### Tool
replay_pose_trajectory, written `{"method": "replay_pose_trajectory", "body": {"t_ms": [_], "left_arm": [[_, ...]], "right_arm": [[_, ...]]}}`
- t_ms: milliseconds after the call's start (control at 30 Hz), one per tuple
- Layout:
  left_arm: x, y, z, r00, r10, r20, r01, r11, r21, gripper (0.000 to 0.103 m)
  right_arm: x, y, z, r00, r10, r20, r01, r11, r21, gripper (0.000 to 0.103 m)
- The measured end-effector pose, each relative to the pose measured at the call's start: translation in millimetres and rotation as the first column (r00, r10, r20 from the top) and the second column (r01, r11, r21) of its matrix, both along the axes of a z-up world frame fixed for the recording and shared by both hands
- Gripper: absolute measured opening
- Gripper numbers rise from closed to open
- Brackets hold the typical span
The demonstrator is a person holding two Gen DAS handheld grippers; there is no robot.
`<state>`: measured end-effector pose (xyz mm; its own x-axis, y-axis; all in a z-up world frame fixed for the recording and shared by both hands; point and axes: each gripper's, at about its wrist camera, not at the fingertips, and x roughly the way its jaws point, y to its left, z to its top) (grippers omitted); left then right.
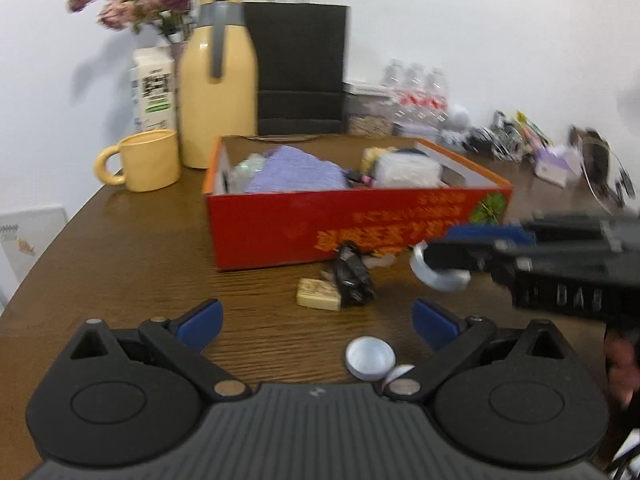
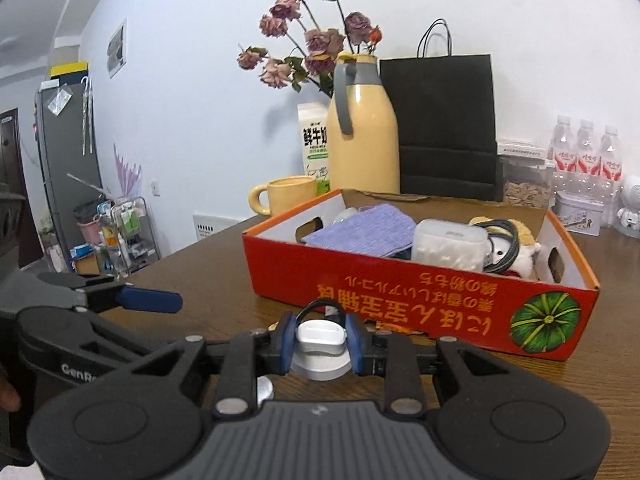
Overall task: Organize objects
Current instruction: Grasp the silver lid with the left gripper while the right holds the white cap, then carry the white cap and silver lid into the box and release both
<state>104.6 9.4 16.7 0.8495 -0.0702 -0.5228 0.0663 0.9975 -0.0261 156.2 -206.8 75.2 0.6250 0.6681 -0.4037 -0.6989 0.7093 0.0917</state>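
Observation:
A red cardboard box (image 1: 320, 220) sits on the brown table, holding a purple cloth (image 1: 296, 172), a clear plastic case (image 1: 404, 170) and other items; it also shows in the right wrist view (image 2: 380, 284). My right gripper (image 2: 321, 340) is shut on a white round lid (image 2: 320, 340), held above the table in front of the box; it shows at the right of the left wrist view (image 1: 440, 268). My left gripper (image 1: 318, 320) is open and empty, low over the table. A small silver cap (image 1: 370, 358), a tan block (image 1: 318, 300) and a black clip (image 1: 352, 276) lie between its fingers.
A yellow mug (image 1: 148, 160), a yellow thermos jug (image 1: 218, 88), a milk carton (image 1: 154, 92), a black paper bag (image 1: 300, 68) and dried flowers stand behind the box. Water bottles (image 1: 420, 92) and clutter (image 1: 560, 152) sit at the back right. The table's left edge curves away.

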Motion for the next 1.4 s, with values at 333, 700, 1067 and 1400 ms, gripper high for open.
{"method": "replay_pose_trajectory", "body": {"t_ms": [333,700,1067,1400], "left_arm": [[-9,-33,-9,0.987,-0.153,0.059,0.145,0.982,0.119,0.103],[-12,-41,-14,0.969,-0.237,0.069,0.224,0.962,0.154,0.040],[-10,-30,-10,0.978,-0.188,0.092,0.175,0.975,0.133,0.040],[4,-5,9,0.988,-0.060,0.141,0.051,0.997,0.065,0.041]], "right_arm": [[-10,3,8,0.993,0.115,-0.039,-0.114,0.993,0.020,0.026],[-17,16,2,0.982,0.175,-0.072,-0.177,0.984,-0.023,0.026],[-12,4,7,0.993,0.112,-0.035,-0.112,0.994,0.012,0.026],[20,-31,14,0.997,-0.074,0.005,0.073,0.996,0.044,0.026]]}}
